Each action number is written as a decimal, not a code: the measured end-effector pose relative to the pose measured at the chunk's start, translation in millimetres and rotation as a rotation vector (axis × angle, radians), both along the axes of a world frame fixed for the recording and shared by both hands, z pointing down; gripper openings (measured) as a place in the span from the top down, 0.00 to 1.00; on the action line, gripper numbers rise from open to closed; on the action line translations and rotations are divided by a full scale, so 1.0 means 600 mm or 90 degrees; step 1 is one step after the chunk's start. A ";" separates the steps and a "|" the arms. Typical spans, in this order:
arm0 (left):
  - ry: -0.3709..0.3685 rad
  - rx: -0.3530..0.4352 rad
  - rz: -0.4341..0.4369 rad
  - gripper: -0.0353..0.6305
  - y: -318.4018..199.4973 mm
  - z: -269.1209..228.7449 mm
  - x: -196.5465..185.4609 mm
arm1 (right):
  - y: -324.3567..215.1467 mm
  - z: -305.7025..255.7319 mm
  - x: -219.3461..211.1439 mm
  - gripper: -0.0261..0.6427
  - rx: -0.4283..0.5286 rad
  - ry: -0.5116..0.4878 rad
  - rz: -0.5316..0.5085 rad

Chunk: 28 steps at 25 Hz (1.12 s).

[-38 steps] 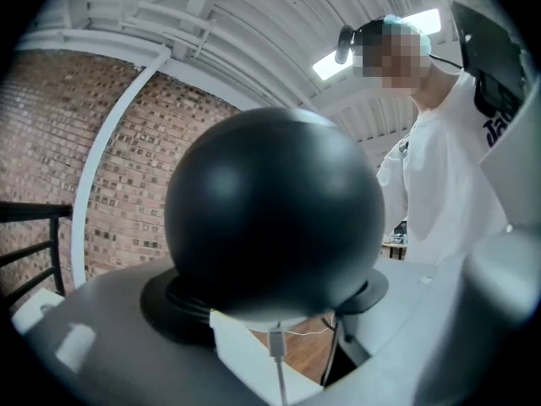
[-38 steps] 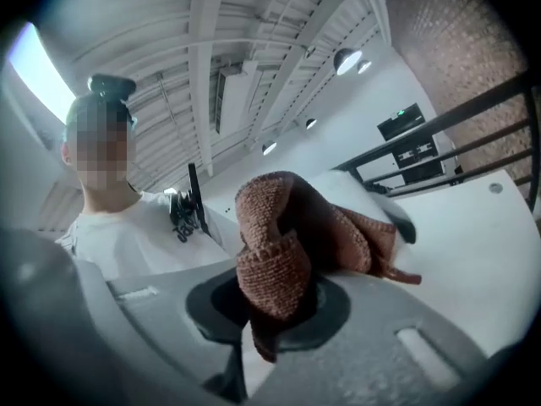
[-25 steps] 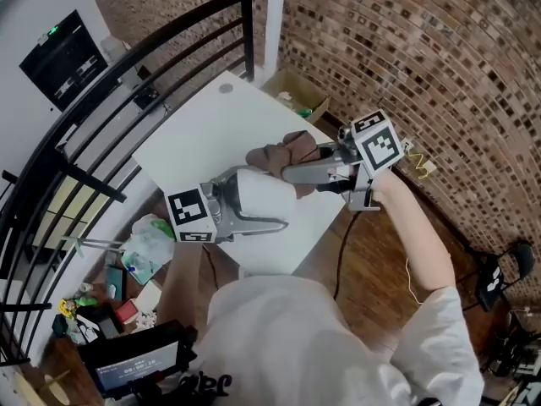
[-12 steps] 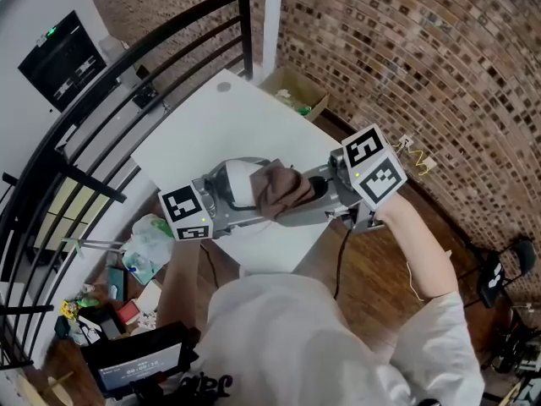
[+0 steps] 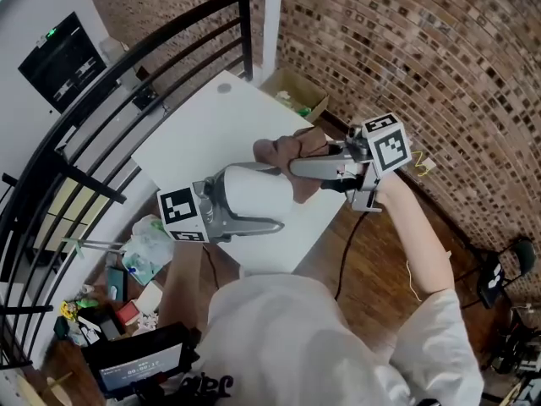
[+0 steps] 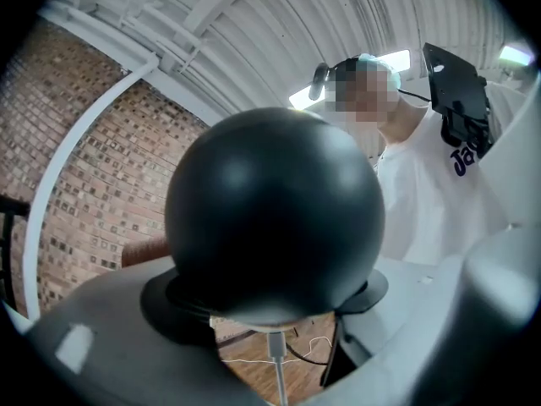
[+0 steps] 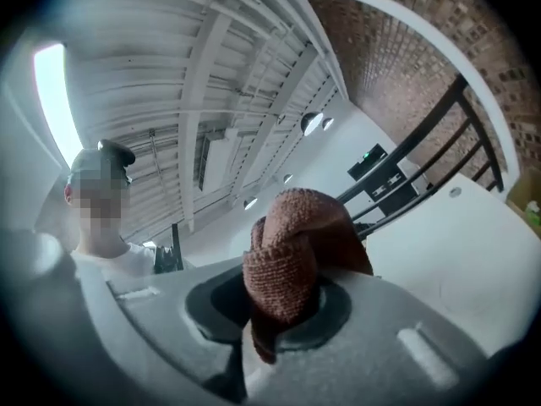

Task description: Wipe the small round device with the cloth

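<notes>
The small round device (image 5: pixel 252 189) looks white in the head view, and my left gripper (image 5: pixel 247 213) is shut on it above the table. In the left gripper view it fills the frame as a dark ball (image 6: pixel 275 214) between the grey jaws, with a thin cable (image 6: pixel 277 372) hanging below. My right gripper (image 5: pixel 297 169) is shut on a bunched brown cloth (image 5: pixel 286 150), which rests against the device's far right edge. The right gripper view shows the cloth (image 7: pixel 292 244) wadded between the jaws.
The white table (image 5: pixel 199 134) lies under both grippers. A black railing (image 5: pixel 127 87) runs along its left, and a brick wall (image 5: pixel 423 49) stands behind. An open cardboard box (image 5: pixel 297 94) sits past the far corner. Bags and clutter (image 5: pixel 144 245) lie on the floor at the left.
The cloth swept from the device's far right edge across its near face, then back up to the far right edge. The left gripper kept hold of the device and barely moved.
</notes>
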<state>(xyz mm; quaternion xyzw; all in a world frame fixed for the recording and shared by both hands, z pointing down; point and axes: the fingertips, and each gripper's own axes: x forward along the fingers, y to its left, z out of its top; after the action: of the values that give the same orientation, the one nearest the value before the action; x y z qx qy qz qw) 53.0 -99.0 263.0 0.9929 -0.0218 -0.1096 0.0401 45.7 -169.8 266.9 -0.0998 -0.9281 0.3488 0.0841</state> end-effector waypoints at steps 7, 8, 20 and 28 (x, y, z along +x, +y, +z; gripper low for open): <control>0.003 -0.021 -0.031 0.34 -0.014 0.009 -0.009 | 0.026 -0.004 0.000 0.92 -0.048 -0.040 -0.040; 0.004 -0.027 -0.042 0.34 -0.020 0.011 -0.012 | 0.032 -0.012 0.002 0.92 -0.045 -0.048 -0.050; 0.037 -0.102 -0.092 0.34 -0.054 0.036 -0.026 | 0.123 -0.002 -0.010 0.92 -0.019 -0.045 -0.115; 0.239 -0.231 -0.042 0.34 -0.066 -0.008 -0.045 | -0.016 -0.020 0.067 0.92 -0.029 -0.244 0.236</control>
<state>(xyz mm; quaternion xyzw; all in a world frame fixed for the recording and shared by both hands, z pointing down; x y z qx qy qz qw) 25.8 -138.9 257.9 0.9305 -0.0655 -0.2874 0.2176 86.1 -179.6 254.8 0.0057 -0.9215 0.3536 -0.1605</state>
